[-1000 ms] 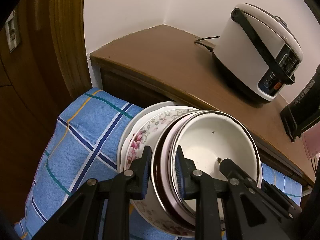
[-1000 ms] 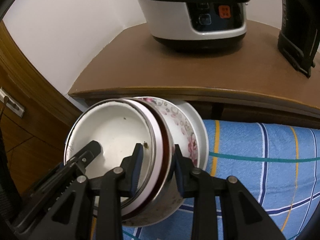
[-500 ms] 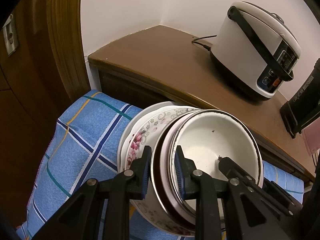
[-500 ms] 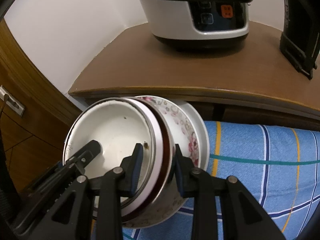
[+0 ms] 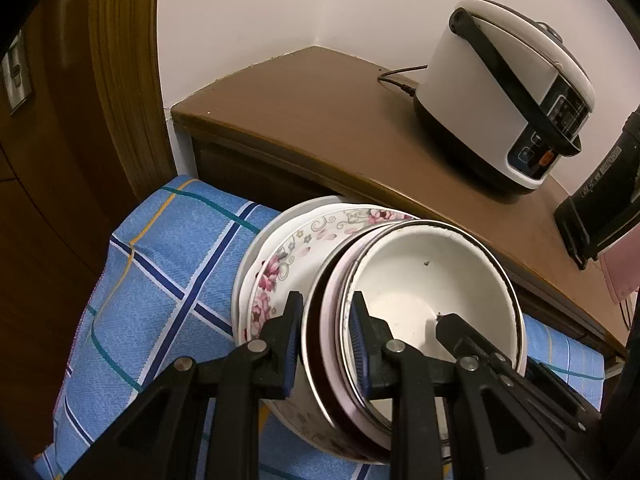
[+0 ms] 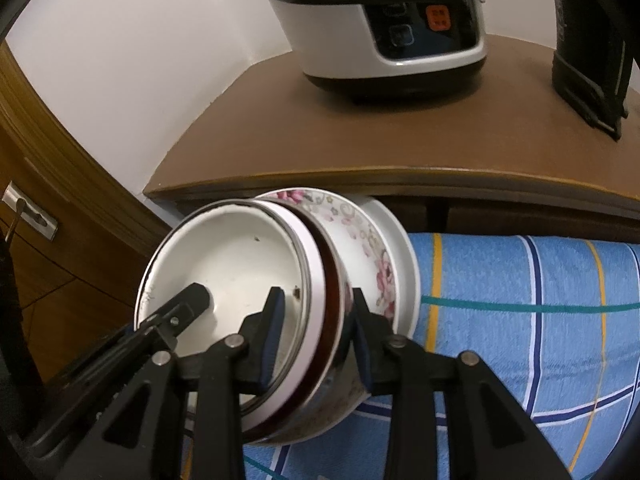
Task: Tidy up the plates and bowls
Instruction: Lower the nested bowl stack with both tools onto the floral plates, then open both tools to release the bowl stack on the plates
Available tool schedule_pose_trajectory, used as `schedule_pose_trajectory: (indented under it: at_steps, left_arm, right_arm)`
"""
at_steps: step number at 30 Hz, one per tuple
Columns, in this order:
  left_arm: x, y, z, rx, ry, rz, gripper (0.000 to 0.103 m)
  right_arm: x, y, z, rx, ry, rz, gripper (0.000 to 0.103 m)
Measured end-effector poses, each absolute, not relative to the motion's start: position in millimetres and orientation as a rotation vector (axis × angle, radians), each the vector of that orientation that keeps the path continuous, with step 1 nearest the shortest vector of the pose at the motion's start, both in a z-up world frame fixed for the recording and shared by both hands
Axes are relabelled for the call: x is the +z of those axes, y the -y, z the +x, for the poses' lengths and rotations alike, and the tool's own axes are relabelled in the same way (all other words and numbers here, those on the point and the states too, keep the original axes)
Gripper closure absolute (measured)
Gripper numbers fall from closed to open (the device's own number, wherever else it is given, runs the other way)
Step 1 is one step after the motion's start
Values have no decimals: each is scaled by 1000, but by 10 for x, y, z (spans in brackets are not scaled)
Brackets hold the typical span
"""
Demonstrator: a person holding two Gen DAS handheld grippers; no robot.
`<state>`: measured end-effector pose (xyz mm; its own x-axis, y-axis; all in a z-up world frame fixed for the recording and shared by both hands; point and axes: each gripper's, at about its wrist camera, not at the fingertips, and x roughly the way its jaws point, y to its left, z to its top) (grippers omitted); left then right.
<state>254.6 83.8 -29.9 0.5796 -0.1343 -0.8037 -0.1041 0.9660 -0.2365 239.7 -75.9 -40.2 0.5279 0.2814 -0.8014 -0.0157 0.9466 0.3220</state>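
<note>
A: Rice cooker (image 5: 508,92) sits on the brown cabinet (image 5: 320,120) right behind the stack of bowls (image 5: 420,280); that cabinet edge blocks the way forward.

B: Stack's crept closer to the cabinet, above the blue cloth (image 5: 160,280).

A: Left gripper (image 5: 326,344) and right gripper (image 6: 316,328) both level, each clamped on the stack's rims from opposite sides.

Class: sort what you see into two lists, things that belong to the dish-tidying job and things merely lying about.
Job: bowl stack, left gripper, right gripper, both clamped on the stack's rims.

Lying about: rice cooker, black appliance, cabinet top, checked cloth.
</note>
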Motion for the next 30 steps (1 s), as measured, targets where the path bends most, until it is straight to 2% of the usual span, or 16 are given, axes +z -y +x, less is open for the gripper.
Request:
schedule_pose_trajectory:
  at_steps: [13,18,22,30]
  left_arm:
    - [-320,-829,2523,39,-946,-236,74]
    - [-311,-839,2510,57,-944,-217,73]
    - [-315,-824,2483,64,-947,-184,66]
    - [-294,-830,2437,60,-942,-177,65]
  right_arm:
    - [-344,907,2287,228,-945,391,63]
    - [-172,867,2174,185,-885,280,62]
    - [-173,866,2139,179,-878,278,62]
    - [-169,828,2089,186,-869,276,62]
